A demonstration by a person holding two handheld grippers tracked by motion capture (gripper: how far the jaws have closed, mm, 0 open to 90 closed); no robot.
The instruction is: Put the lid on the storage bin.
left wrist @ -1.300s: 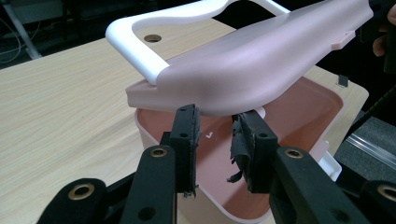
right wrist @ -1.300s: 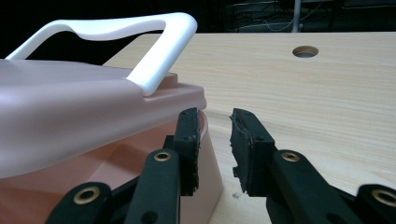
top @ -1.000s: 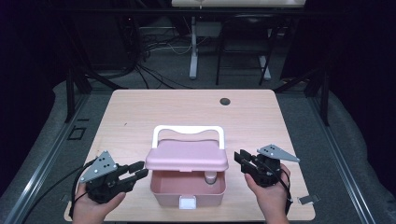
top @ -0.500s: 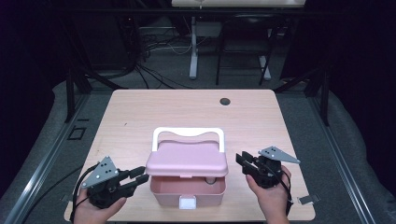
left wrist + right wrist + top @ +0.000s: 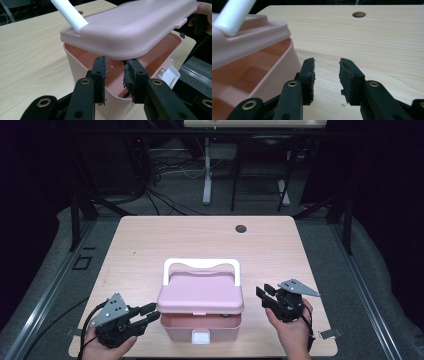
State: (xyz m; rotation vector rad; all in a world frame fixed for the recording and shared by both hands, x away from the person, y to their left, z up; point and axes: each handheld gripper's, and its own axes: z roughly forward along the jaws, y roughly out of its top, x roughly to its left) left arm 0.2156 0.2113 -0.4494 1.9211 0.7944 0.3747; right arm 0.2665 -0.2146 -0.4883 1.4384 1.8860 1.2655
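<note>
Pale wood-grain tabletop (image 5: 150, 250), rectangular, set in a dark room with cabling and metal stands behind; contents listed from the person's edge outward.

Item, nearest edge, left: left gripper (image 5: 150, 312), black two-jaw tool with grey three-cornered plate, held in the person's left hand (image 5: 102, 347). Jaws partly open, tips under the left rim of the lid. In the left gripper view the frayed pads (image 5: 128, 75) sit beneath the lid's underside and over the box wall; whether they press on anything cannot be told. Judged purpose: to prop or lift the lid from that side.

Item, nearest edge, right: right gripper (image 5: 263, 295), same make, in the right hand (image 5: 292, 330). Jaws parted and just been opening, nothing between them; in the right gripper view they stand over bare wood just beside the box. Judged to have let go or to be waiting its turn.

Item, centre, near edge: pink plastic storage box (image 5: 200, 327), rectangular, with a white front latch (image 5: 201, 336) hanging undone. Interior bare where it shows.

Item, upon the box: pink rounded plastic lid (image 5: 200, 295), raised and tilted, resting askew over the opening, neither shut nor fully off. White plastic carry handle (image 5: 200, 264) lies folded toward the far side.

Item, far edge: dark round cable hole (image 5: 241, 228) in the tabletop, well apart from the box.
</note>
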